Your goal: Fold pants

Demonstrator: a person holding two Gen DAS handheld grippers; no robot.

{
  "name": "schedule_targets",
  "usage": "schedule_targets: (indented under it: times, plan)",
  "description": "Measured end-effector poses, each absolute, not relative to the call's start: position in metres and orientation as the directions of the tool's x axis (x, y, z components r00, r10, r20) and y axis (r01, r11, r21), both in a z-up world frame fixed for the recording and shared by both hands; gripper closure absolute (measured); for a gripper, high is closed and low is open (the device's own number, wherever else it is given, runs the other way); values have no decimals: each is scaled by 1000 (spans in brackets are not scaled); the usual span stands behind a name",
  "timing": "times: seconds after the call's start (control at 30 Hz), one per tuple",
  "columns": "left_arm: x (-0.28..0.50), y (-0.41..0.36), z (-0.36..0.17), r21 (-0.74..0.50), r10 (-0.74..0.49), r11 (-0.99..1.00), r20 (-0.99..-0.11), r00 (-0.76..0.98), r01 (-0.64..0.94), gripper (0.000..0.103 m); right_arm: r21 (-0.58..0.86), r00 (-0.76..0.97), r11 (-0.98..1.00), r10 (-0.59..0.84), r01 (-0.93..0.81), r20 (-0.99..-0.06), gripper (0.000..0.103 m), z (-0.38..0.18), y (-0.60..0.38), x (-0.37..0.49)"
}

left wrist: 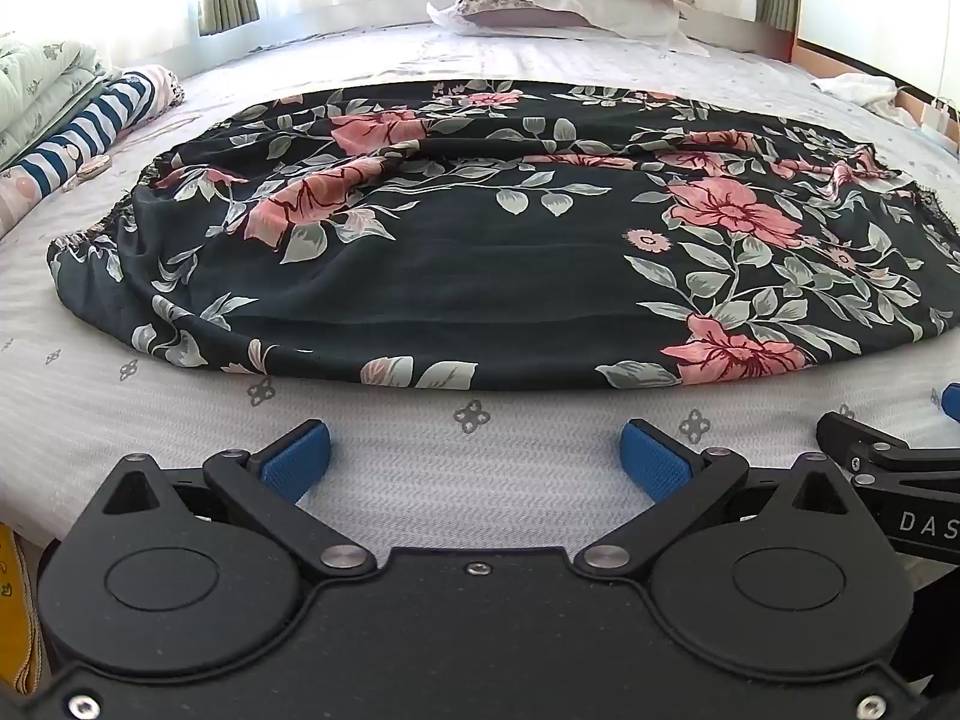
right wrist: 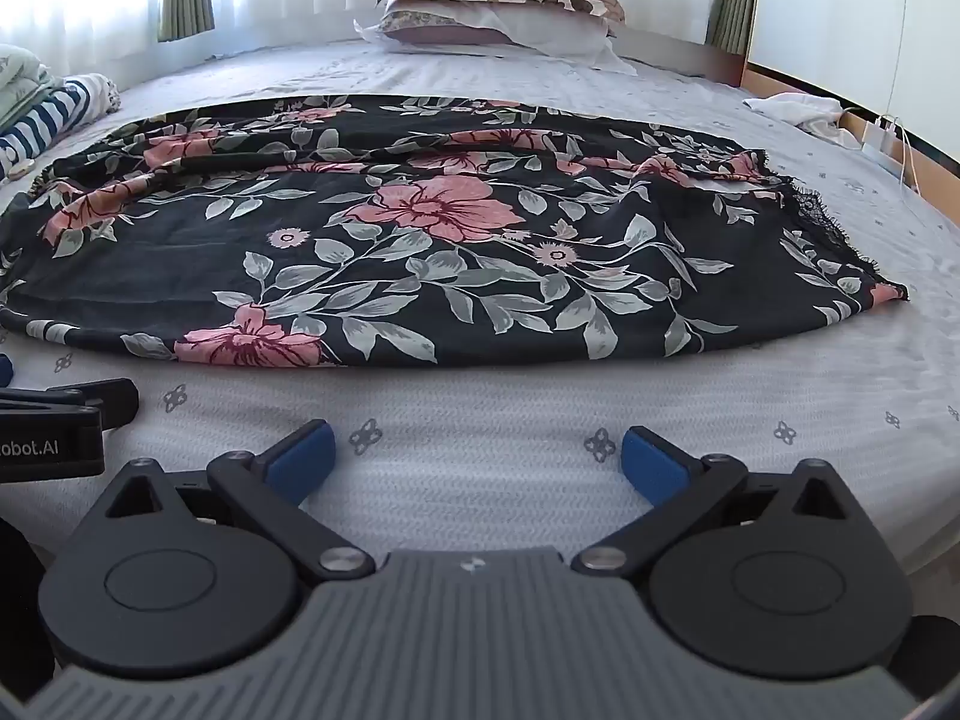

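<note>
The floral pants (left wrist: 456, 240) lie spread flat across the bed (left wrist: 420, 462), just beyond both tongs. The left tongs (left wrist: 476, 456) and right tongs (right wrist: 478, 456) hover spread wide, empty. Best to pinch the near edge at two well-separated spots, then carry it evenly over.

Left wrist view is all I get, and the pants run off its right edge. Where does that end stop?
Observer: In the right wrist view the pants end well on the bed, with bare sheet beyond their near right corner.
Operator: What's along that end?
Observer: A black lace trim runs along it.
Operator: And the right gripper? I only see a sliver of it.
Observer: The right gripper is wide open with nothing between its pads, and it sits short of the pants' near edge.
</note>
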State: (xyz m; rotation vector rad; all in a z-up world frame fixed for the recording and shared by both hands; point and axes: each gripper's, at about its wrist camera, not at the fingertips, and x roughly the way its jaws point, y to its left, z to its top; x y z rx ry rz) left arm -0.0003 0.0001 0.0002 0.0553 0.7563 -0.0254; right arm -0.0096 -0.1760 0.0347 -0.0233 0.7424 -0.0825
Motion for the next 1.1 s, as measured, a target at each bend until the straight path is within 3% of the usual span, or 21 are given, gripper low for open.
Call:
schedule_targets:
  times: [1.1]
  plan:
    - [-1,0,0,43,-2,998,-687,727,44,0,-53,721,997,-78,56,-689,0,35,-176,-7]
